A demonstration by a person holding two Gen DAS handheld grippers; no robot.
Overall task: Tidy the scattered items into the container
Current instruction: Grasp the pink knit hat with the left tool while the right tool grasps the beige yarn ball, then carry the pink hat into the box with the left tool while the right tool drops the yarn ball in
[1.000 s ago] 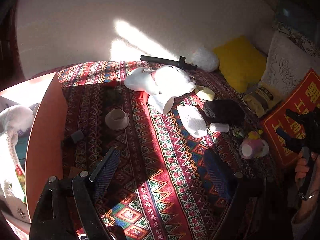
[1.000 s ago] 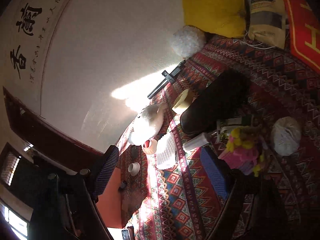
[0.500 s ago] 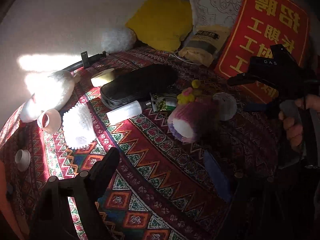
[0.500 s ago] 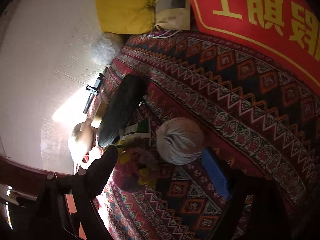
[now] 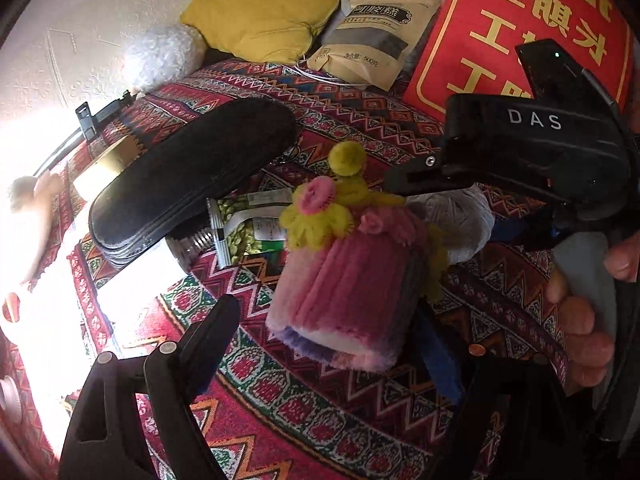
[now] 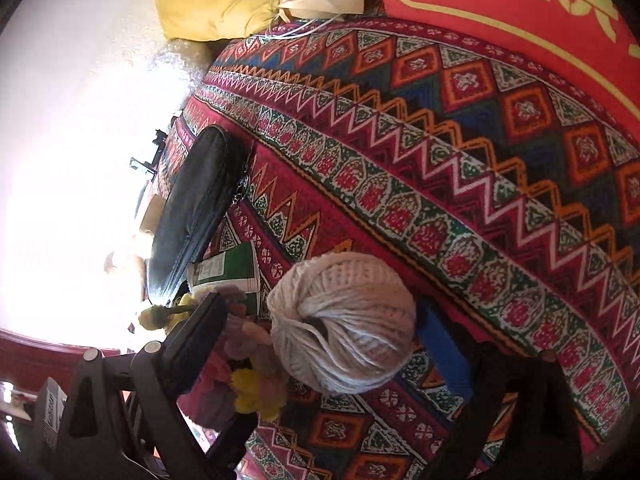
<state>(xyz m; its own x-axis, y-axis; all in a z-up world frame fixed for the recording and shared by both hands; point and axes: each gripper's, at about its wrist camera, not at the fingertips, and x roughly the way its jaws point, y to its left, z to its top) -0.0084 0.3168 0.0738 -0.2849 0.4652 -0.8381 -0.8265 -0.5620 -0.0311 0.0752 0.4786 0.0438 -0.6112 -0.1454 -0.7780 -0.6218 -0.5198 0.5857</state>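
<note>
A pink fuzzy pot with yellow and pink pompom flowers (image 5: pixel 348 280) lies on the patterned cloth (image 5: pixel 312 400). My left gripper (image 5: pixel 324 316) straddles it and its jaws are closing; the left finger still stands clear of the pot. A cream ball of yarn (image 6: pixel 344 320) sits just right of the pot, and my right gripper (image 6: pixel 320 308) straddles it with jaws opening and not touching it. In the left wrist view the yarn (image 5: pixel 460 216) shows under the right gripper's black housing (image 5: pixel 536 148), held by a hand (image 5: pixel 580 320). No container is in view.
A long black pouch (image 5: pixel 188 184) and a green snack packet (image 5: pixel 244 224) lie just behind the pot. Further back are a tape roll (image 5: pixel 104 168), a black rod (image 5: pixel 92 120), a white fluffy ball (image 5: pixel 164 56), a yellow cushion (image 5: pixel 264 4), a kraft bag (image 5: pixel 372 40) and a red sign (image 5: pixel 520 20).
My left gripper swung right, away from the orange box, and came down over the pink pot with narrower jaws. My right gripper dropped over the yarn ball and its jaws widened.
</note>
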